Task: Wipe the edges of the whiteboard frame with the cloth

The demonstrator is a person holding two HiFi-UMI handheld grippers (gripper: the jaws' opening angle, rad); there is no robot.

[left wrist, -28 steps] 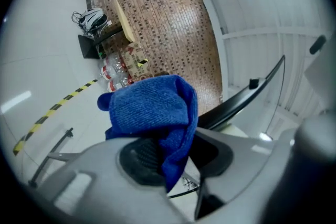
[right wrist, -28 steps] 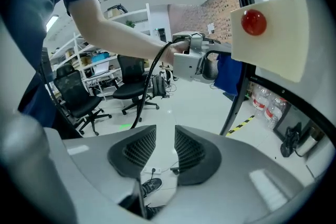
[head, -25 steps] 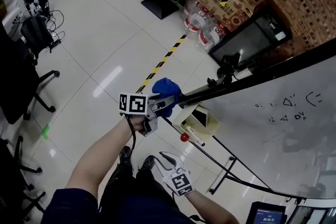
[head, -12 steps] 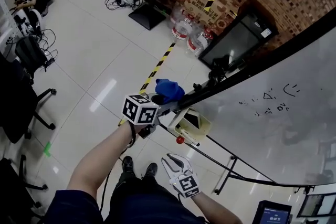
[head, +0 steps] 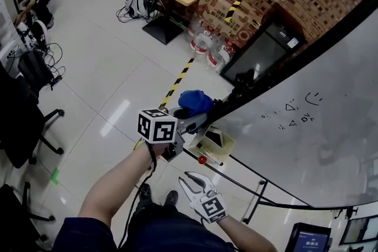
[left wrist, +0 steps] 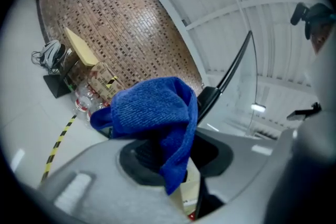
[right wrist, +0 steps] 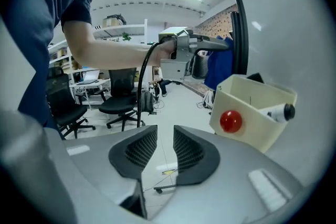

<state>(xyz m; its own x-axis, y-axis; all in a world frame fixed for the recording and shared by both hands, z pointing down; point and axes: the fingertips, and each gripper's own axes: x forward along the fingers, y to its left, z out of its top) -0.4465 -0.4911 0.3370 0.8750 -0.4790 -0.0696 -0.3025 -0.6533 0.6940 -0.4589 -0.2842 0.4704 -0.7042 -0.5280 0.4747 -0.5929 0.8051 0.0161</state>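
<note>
Left tongs, clenching the blue cloth, are edging farther along the whiteboard frame while right tongs are hanging slightly parted, empty.

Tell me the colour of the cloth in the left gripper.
Blue. The cloth shows best in the left gripper view.

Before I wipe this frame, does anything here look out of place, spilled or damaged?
Nothing looks spilled or broken. There are small marker scribbles on the whiteboard, and the blue cloth is bunched unevenly in the left hand-held gripper, one corner hanging down.
</note>
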